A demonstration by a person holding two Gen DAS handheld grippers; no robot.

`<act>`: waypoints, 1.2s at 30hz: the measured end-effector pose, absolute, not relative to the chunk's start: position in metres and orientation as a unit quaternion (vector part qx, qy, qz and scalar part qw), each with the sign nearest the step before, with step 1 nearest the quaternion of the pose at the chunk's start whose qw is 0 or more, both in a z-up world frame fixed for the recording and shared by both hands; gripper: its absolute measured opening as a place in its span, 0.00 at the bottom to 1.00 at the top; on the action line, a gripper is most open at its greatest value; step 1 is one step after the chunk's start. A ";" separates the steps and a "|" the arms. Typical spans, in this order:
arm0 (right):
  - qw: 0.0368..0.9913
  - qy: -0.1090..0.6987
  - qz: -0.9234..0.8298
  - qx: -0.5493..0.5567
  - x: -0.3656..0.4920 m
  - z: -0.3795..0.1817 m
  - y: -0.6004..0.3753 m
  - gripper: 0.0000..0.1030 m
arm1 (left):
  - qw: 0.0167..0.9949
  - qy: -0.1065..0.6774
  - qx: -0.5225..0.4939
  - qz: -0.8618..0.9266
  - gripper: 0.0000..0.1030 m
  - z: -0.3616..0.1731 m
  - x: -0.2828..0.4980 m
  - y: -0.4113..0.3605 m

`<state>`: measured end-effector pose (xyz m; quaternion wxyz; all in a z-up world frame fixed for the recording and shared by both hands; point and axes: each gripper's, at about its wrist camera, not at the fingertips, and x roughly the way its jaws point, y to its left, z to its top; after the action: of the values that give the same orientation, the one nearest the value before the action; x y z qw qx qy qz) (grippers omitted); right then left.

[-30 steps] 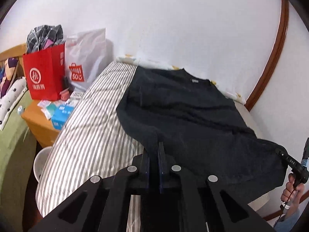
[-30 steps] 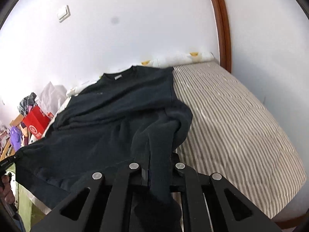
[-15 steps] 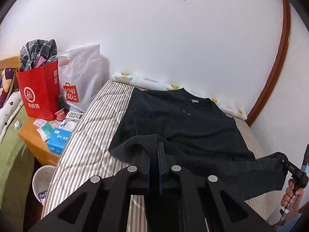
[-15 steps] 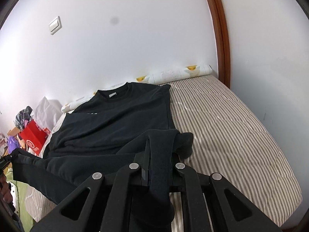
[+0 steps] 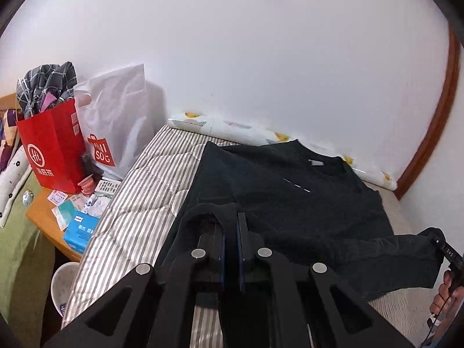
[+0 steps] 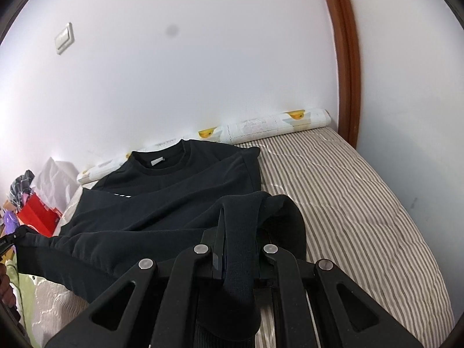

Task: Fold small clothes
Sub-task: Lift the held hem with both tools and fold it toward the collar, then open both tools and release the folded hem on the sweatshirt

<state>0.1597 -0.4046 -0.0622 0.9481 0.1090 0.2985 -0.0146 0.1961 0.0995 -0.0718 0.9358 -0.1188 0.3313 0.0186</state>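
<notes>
Both clamped on the hem, left claw (image 5: 231, 246) and right claw (image 6: 236, 249) are carrying the black sweatshirt (image 5: 290, 191) toward twelve o'clock over the bed (image 6: 348, 191), risking a crooked fold.

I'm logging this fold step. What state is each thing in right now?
Sweatshirt: collar end flat on the bed, near hem lifted and stretched between both grippers.
Left gripper: shut on the sweatshirt's hem.
Right gripper: shut on a bunched fold of the hem.
Bed: striped cover showing beside the sweatshirt.
Red bag: upright, stuffed with checked cloth.
</notes>
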 end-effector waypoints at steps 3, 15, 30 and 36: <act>0.946 0.307 -0.017 0.103 0.184 -0.071 -0.403 0.07 | 0.932 0.341 -0.118 0.028 0.06 -0.083 0.217 0.100; 0.926 0.365 -0.021 0.091 0.271 -0.118 -0.395 0.07 | 0.909 0.398 -0.116 0.041 0.07 -0.127 0.276 0.104; 0.910 0.408 -0.031 0.066 0.283 -0.129 -0.389 0.17 | 0.898 0.423 -0.120 0.028 0.10 -0.130 0.280 0.106; 0.920 0.389 -0.026 0.049 0.239 -0.104 -0.385 0.40 | 0.896 0.426 -0.121 0.006 0.24 -0.121 0.258 0.105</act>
<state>0.2392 -0.3846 -0.1040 0.9195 0.0491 0.3891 -0.0257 0.2580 0.1051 -0.1213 0.8963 -0.1214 0.4264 0.0065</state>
